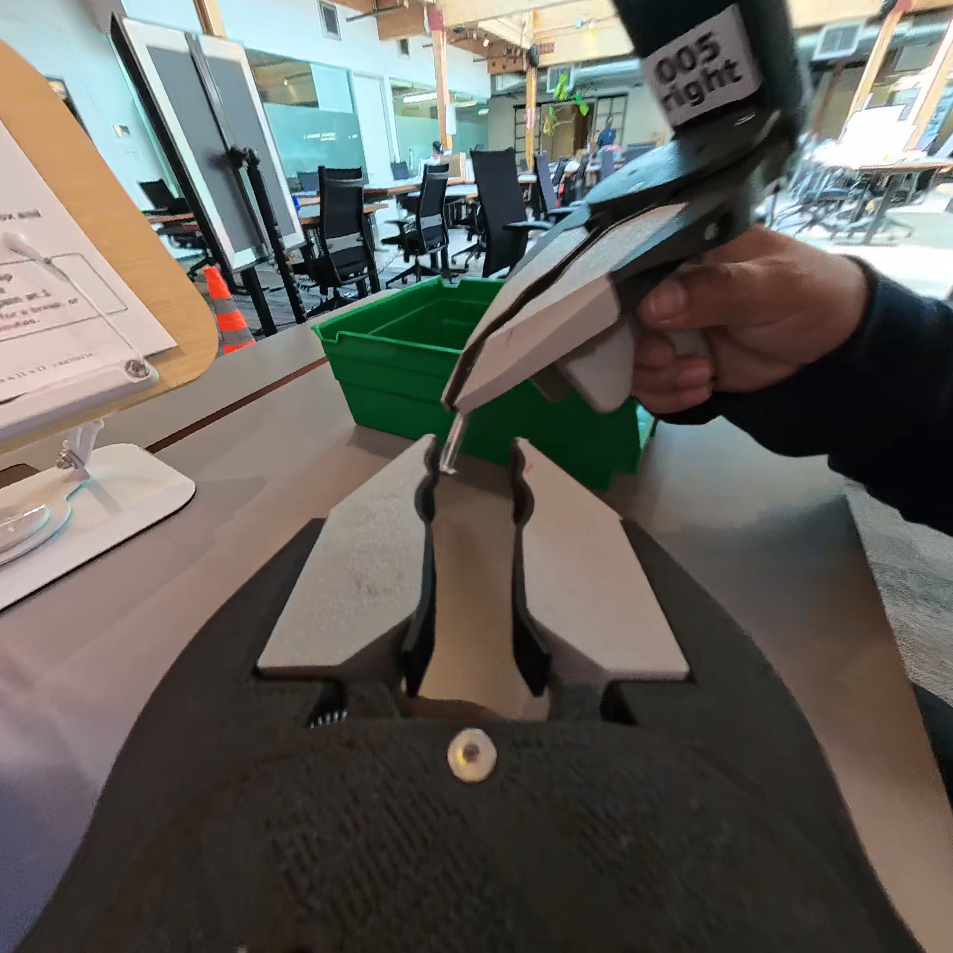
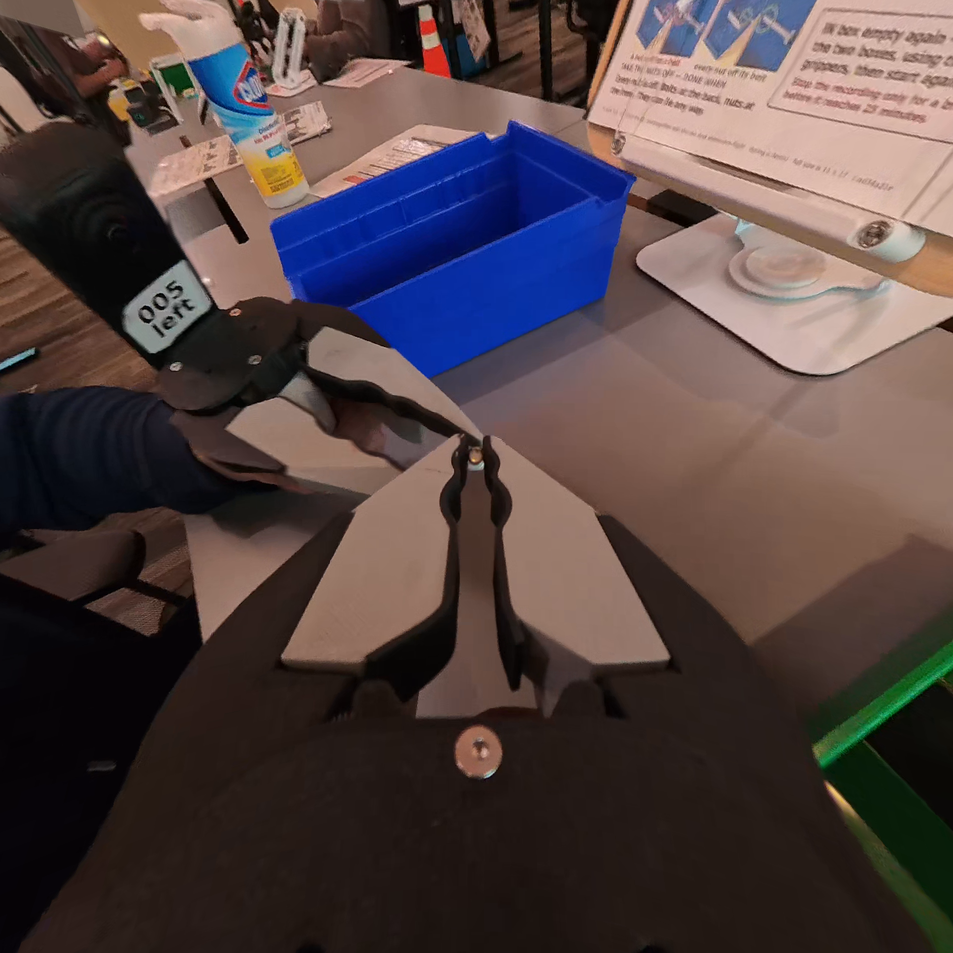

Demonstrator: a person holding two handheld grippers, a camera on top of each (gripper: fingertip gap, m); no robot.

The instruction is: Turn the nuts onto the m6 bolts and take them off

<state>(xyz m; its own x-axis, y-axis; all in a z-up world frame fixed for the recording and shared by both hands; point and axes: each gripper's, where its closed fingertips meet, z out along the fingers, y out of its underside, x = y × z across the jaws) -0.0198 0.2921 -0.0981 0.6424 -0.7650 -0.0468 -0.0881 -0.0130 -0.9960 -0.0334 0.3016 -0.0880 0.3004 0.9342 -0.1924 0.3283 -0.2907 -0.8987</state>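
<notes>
Your right gripper (image 1: 449,405) pinches bolt (image 1: 454,443), shank slanting down-left, tip touching inner edge of your spread left gripper's (image 1: 472,454) left finger; green bin (image 1: 392,356) beyond.

A plain green bin (image 1: 392,361) and a plain blue bin (image 2: 464,268) are seen on the grey table (image 2: 670,438); the traffic cone (image 1: 227,314) is striped orange and grey.

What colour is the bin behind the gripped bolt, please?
Green bin, clearest in the left wrist view.
</notes>
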